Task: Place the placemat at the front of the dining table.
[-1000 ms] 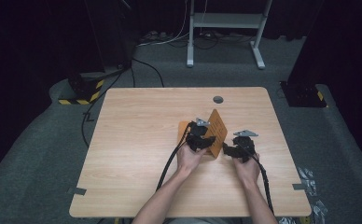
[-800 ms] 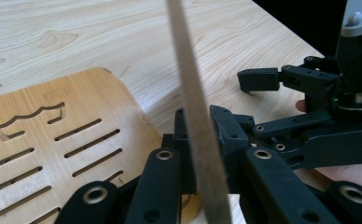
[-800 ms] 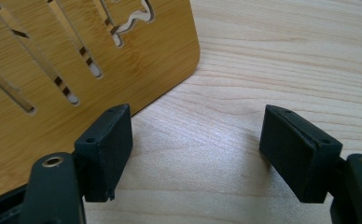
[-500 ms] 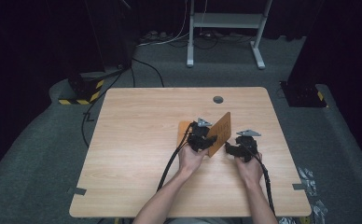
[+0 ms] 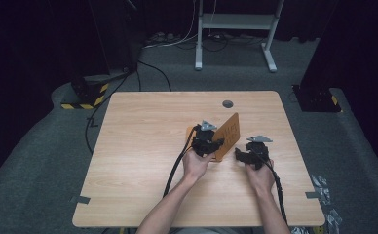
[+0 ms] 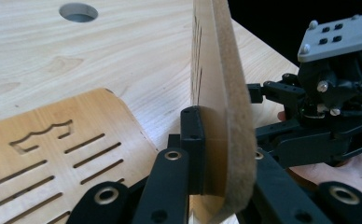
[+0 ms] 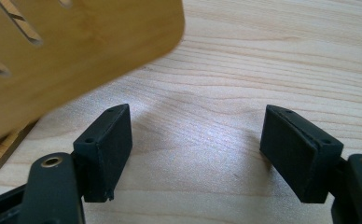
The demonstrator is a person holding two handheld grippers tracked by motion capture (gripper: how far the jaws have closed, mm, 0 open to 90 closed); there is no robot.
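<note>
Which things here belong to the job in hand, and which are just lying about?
In the job: upright panel, clamped by the left gripper; flat panel; right gripper, open beside them.
Lying about: table hole, floor cables, metal stand.

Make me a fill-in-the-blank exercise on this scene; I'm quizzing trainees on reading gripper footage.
1. The left hand-held gripper is shut on the ____ wooden panel.
2. The right hand-held gripper has its jaws ____, with nothing between them.
3. A second slotted panel lies ____ on the table.
4. The far part of the tabletop has a round ____.

Missing words: upright; open; flat; hole
</note>
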